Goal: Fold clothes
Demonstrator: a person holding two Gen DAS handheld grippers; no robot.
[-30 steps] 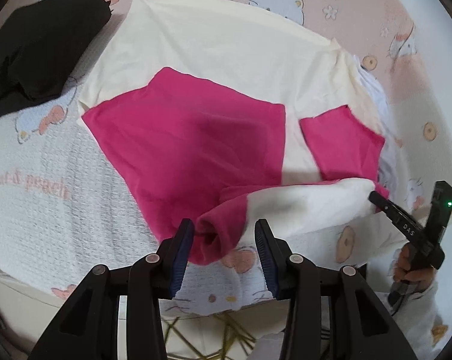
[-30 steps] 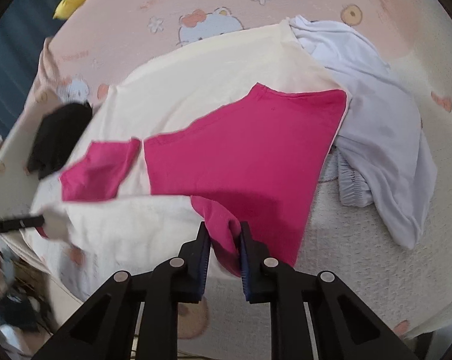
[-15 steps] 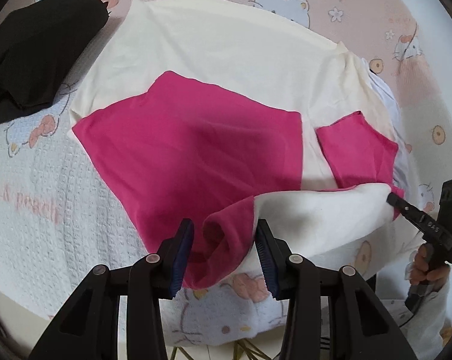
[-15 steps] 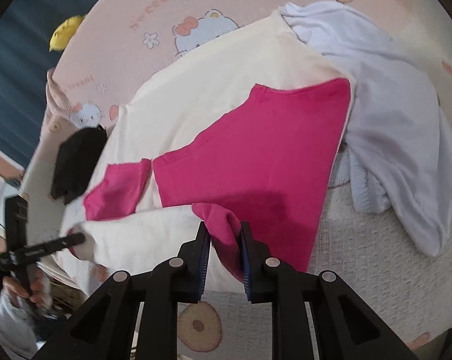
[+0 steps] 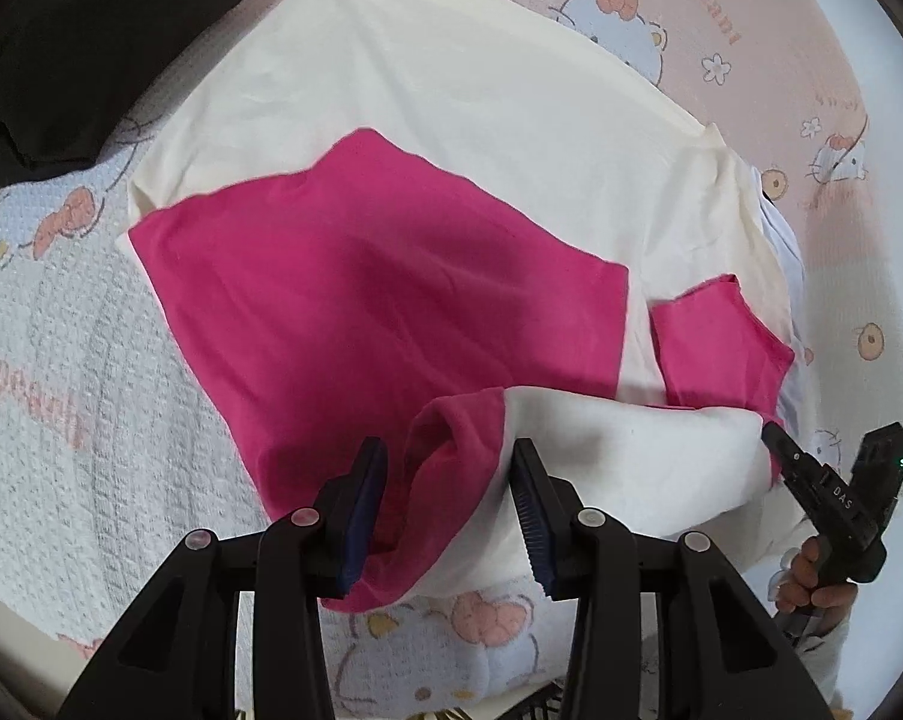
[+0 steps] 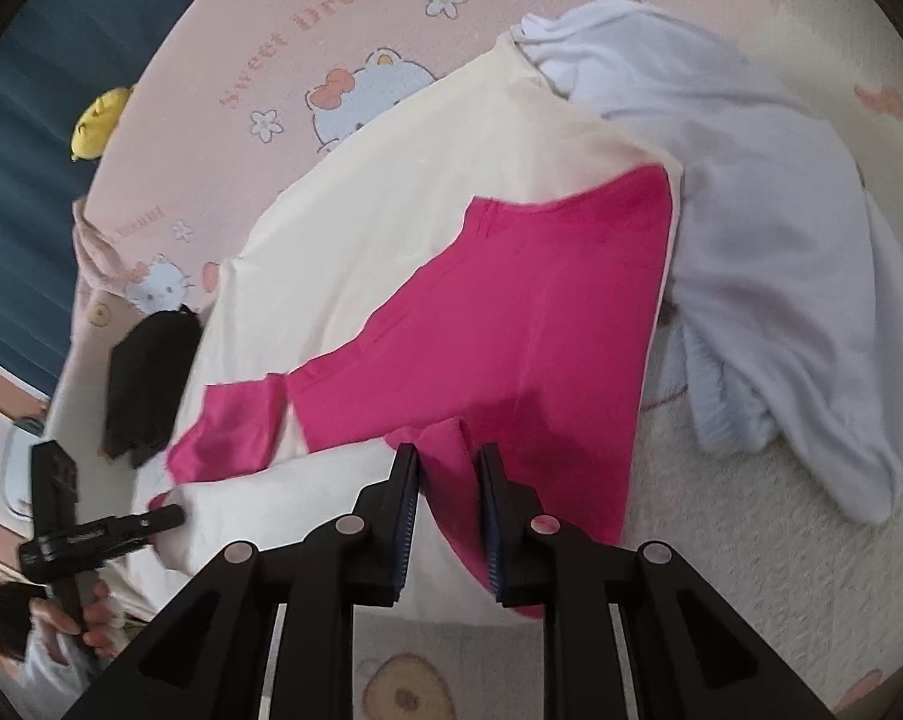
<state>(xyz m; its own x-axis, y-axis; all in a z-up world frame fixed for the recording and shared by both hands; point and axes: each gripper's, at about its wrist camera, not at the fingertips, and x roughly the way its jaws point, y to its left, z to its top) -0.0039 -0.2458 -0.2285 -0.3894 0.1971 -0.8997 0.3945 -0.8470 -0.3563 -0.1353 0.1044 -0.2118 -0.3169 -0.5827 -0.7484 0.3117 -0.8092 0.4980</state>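
A cream shirt (image 5: 451, 90) with a big pink panel (image 5: 361, 288) lies spread on the bed. Its near edge is lifted and rolled over toward the middle. My left gripper (image 5: 448, 510) is shut on the pink end of that rolled edge, with cream cloth running off to the right. At the far end of the roll, my right gripper (image 5: 772, 438) pinches the cloth. In the right wrist view the right gripper (image 6: 448, 504) is shut on a pink fold of the shirt (image 6: 511, 330), and the left gripper (image 6: 172, 516) clamps the other end.
A black garment (image 5: 91, 30) lies at the bed's left, also seen as the black garment (image 6: 145, 384). A pale white garment (image 6: 781, 270) is heaped right of the shirt. A yellow soft toy (image 6: 97, 120) sits at the far edge. A hand (image 5: 811, 576) holds the right gripper.
Both grippers have carried the lifted edge further over the pink panel, away from the bed's front edge. The right wrist view has rolled a little. Both grips are unchanged.
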